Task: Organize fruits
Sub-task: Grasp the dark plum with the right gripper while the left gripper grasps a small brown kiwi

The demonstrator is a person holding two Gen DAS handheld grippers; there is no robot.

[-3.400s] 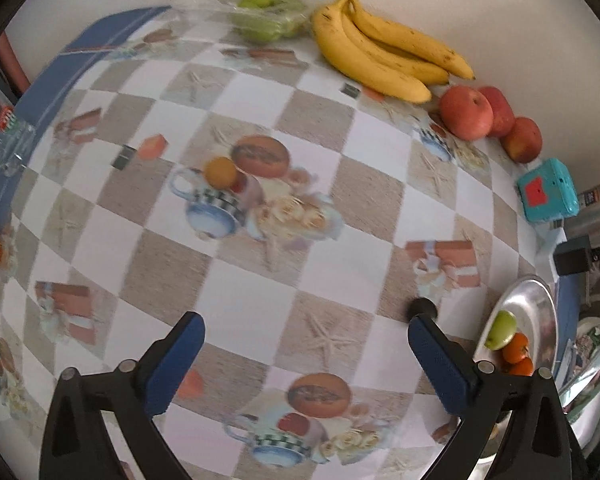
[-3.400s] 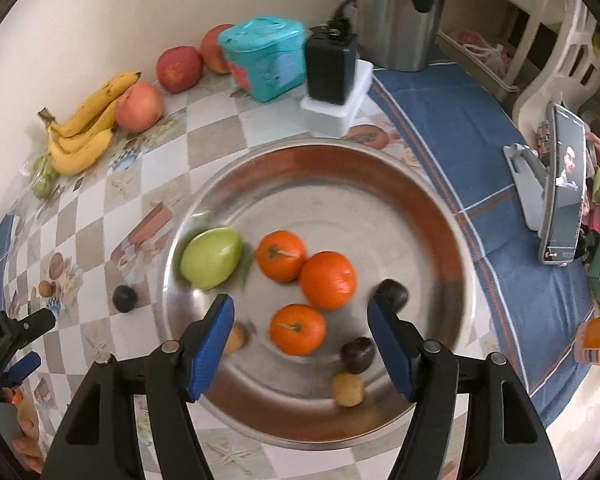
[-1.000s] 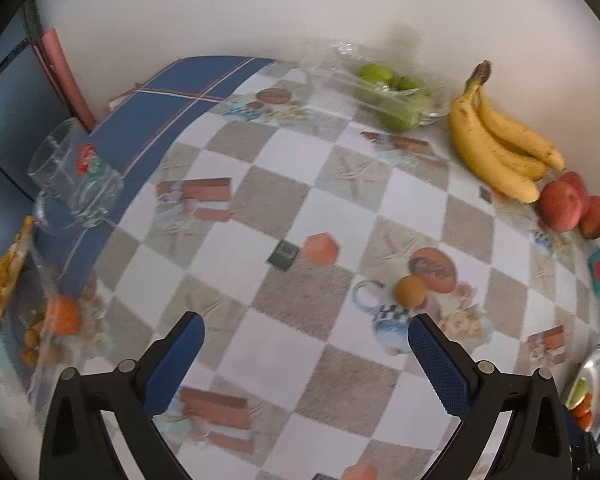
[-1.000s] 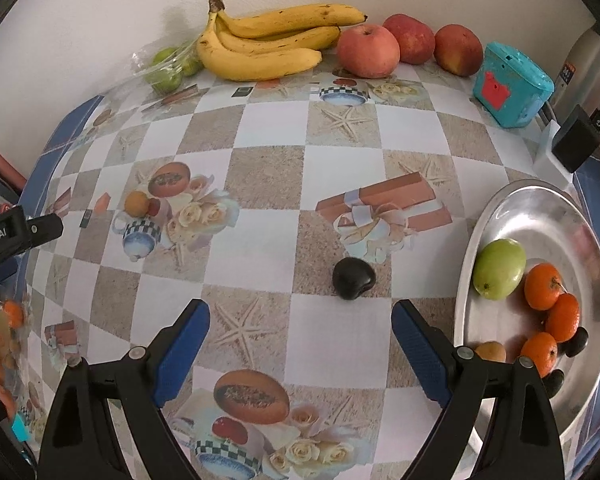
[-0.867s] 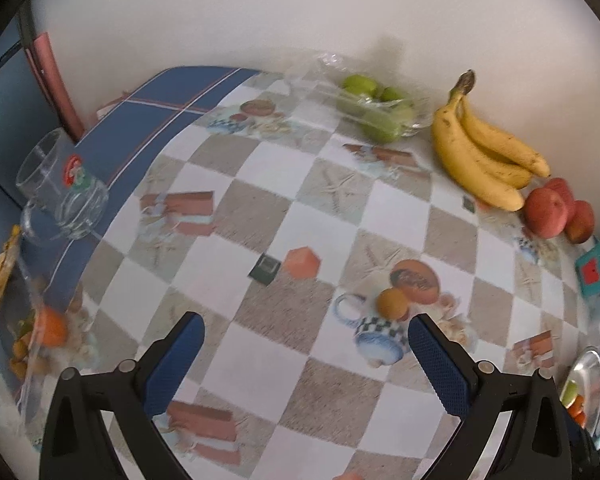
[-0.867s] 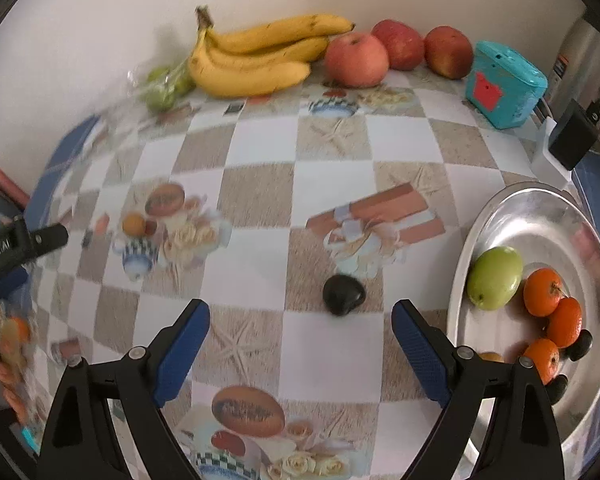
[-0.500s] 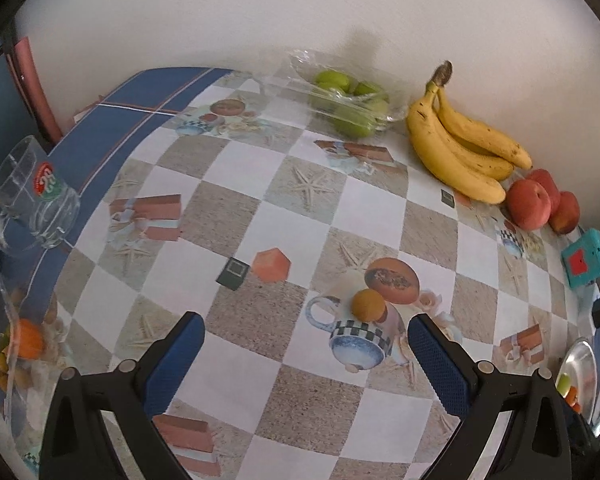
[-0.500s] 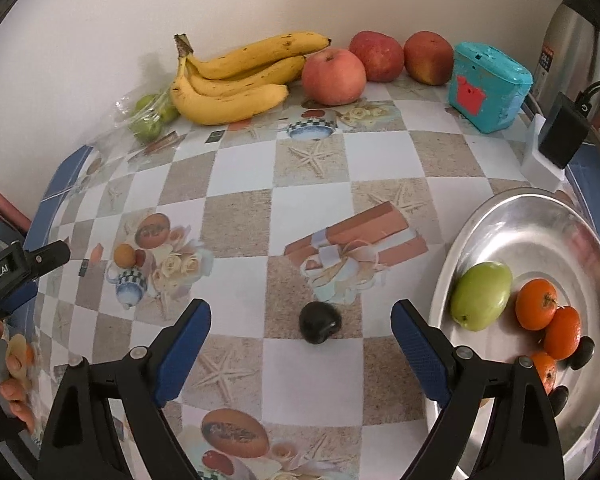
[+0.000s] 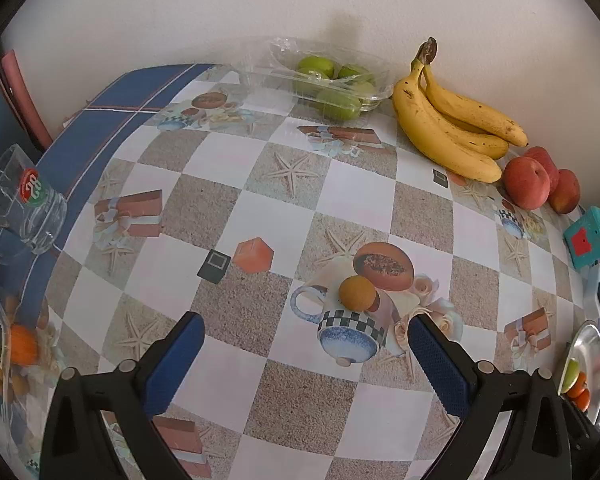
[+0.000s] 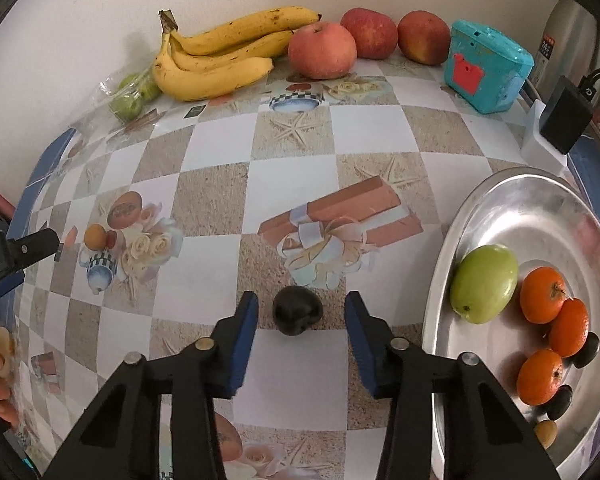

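A dark plum [image 10: 297,315] lies on the checked tablecloth, between the blue fingers of my right gripper [image 10: 301,313]. Its jaws are closing, with a small gap still on each side of the plum. To the right, the metal plate [image 10: 540,216] holds a green fruit [image 10: 484,289], three oranges [image 10: 542,294] and several small dark and brown fruits. My left gripper [image 9: 304,332] is open above the cloth with nothing between its fingers. A small orange-brown fruit [image 9: 356,293] sits just beyond them.
Along the wall lie bananas [image 10: 224,60], three apples [image 10: 322,50] and a clear tub of green fruits [image 9: 332,84]. A teal box [image 10: 486,66] and a black charger [image 10: 566,120] stand behind the plate. A glass mug [image 9: 24,200] and a bag of fruit [image 9: 20,344] are at the left.
My right gripper left the plate, came down over the dark plum, and its jaws narrowed around it. The left view has swung so the small orange-brown fruit sits nearer its fingers.
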